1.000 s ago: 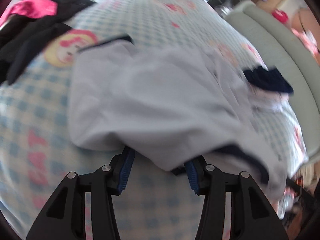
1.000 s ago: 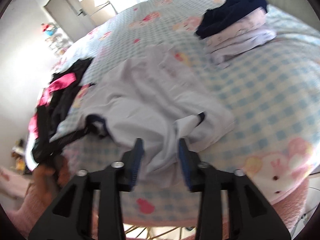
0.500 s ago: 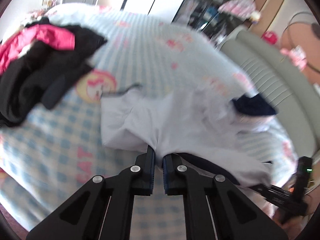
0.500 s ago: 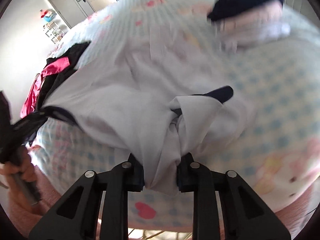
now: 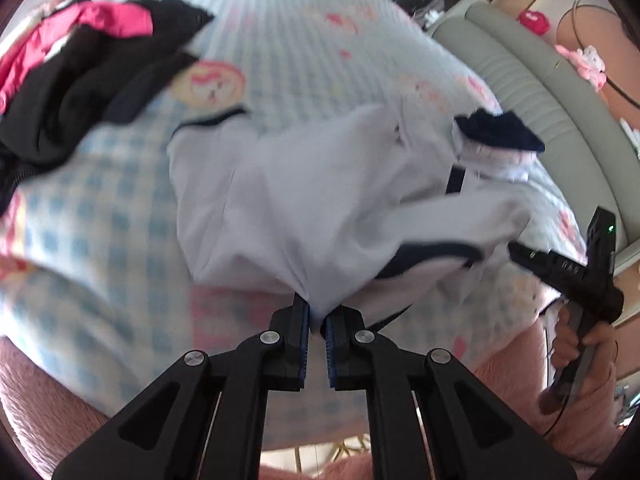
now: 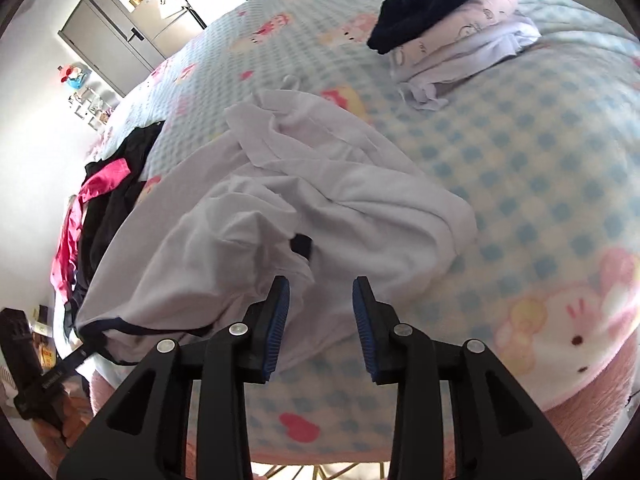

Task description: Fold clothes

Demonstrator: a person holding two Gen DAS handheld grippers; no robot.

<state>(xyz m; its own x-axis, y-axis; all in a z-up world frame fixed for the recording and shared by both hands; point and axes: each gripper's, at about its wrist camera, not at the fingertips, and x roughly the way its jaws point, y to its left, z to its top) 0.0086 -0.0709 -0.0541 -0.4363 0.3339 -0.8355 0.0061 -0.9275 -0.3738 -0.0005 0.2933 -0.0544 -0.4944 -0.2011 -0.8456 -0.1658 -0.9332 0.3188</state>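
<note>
Left gripper (image 5: 316, 326) is clamped tight on a pinch of the white garment (image 5: 320, 208), its blue pads nearly meeting with a fold of cloth squeezed between them, and the fabric fans out ahead of the fingertips across the checked blanket (image 5: 100, 240). Over on the right gripper (image 6: 320, 308), the jaws stand apart and are opening; the hem of the same white garment (image 6: 320, 216) lies between the pads, brushing the left pad while the right pad stands clear of the cloth. Just ahead of those fingers a dark navy trim peeks out of a crumpled fold. From the left gripper's view, the right gripper (image 5: 560, 268) shows off to the right at the garment's far edge, with the person's hand (image 5: 580, 344) wrapped round its handle. Farther ahead and to the right of both grippers sits a folded stack (image 6: 452, 36), pale pieces with a navy item on top. Off to the left of both lies a black and pink heap of clothes (image 5: 76, 64), well apart from the white garment. Beyond the bed on the left gripper's right runs a padded grey headboard (image 5: 540, 92); far ahead of the right gripper stands a grey cabinet (image 6: 116, 36).
</note>
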